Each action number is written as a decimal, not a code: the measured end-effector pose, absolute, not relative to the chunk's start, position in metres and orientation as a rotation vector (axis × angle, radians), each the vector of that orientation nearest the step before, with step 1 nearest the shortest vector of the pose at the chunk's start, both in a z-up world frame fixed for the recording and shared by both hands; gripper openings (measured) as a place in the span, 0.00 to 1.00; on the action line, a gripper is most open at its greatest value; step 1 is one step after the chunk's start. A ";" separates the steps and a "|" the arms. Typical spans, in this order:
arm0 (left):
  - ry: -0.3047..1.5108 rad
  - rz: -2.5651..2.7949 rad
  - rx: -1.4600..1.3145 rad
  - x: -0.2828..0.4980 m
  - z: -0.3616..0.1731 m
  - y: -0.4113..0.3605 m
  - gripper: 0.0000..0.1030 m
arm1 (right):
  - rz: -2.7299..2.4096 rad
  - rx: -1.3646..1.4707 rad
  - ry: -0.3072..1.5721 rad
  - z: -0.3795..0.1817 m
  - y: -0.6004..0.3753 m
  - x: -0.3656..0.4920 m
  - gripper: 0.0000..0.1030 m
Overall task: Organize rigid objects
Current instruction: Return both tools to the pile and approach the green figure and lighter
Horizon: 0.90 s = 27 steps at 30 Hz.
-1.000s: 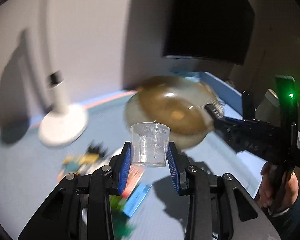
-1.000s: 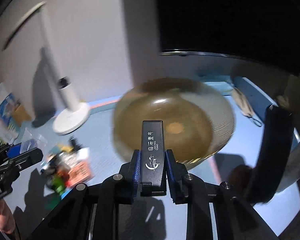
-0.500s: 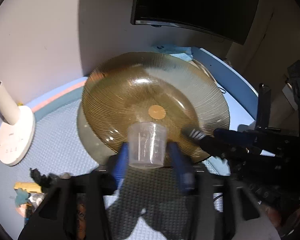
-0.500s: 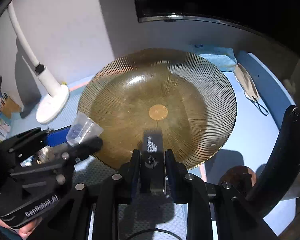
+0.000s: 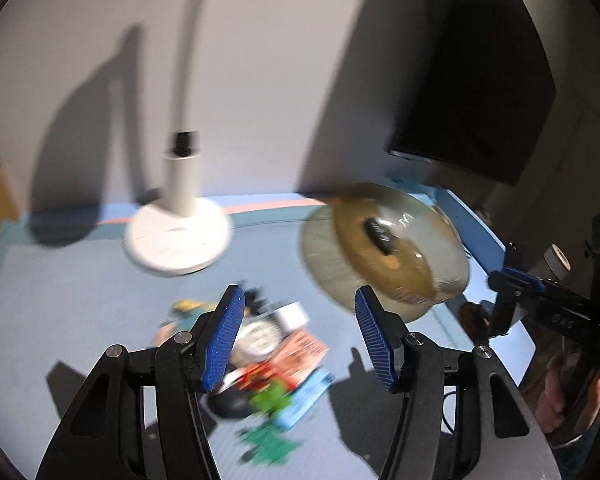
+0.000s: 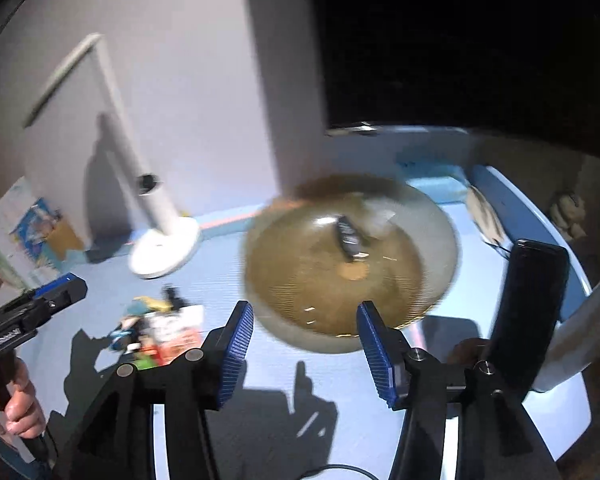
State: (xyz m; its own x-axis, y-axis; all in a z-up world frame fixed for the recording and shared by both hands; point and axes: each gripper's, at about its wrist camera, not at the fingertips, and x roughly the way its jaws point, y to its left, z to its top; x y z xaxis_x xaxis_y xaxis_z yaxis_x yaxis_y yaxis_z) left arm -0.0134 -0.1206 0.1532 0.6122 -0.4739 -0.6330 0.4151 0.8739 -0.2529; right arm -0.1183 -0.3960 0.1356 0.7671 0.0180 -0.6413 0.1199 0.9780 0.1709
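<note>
1. A plate point(image 6: 352, 264) sits on the bench point(image 6: 280, 380), right of the lamp base point(image 6: 164, 254).
2. A lighter point(image 6: 349, 237) lies in the plate.
3. A pile of small items point(image 6: 160, 328) lies before the lamp base, left of the plate.

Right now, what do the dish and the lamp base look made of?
The dish looks like amber glass or clear plastic: translucent, glossy highlights, fine radial ribs; blur leaves it open. The lamp base looks like matte white plastic or painted metal: smooth, even, no glare.
</note>
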 end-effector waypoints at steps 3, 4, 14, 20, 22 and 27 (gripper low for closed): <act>0.744 -0.449 -0.106 -0.023 0.146 -0.084 0.61 | -0.022 0.185 0.679 0.140 -0.366 -0.126 0.59; 0.745 -0.428 -0.114 -0.027 0.141 -0.072 0.67 | -0.007 0.179 0.673 0.138 -0.354 -0.128 0.59; 0.864 -0.190 0.008 -0.026 0.020 -0.020 0.68 | 0.014 0.198 0.796 0.012 -0.302 -0.092 0.62; 0.874 -0.223 0.031 -0.019 0.008 -0.027 0.68 | 0.004 0.231 0.807 -0.005 -0.306 -0.083 0.64; 0.892 -0.223 0.029 -0.019 0.006 -0.028 0.68 | 0.012 0.260 0.838 -0.010 -0.309 -0.080 0.64; 0.887 -0.251 -0.023 -0.022 0.009 -0.022 0.68 | 0.043 0.280 0.811 -0.005 -0.310 -0.088 0.64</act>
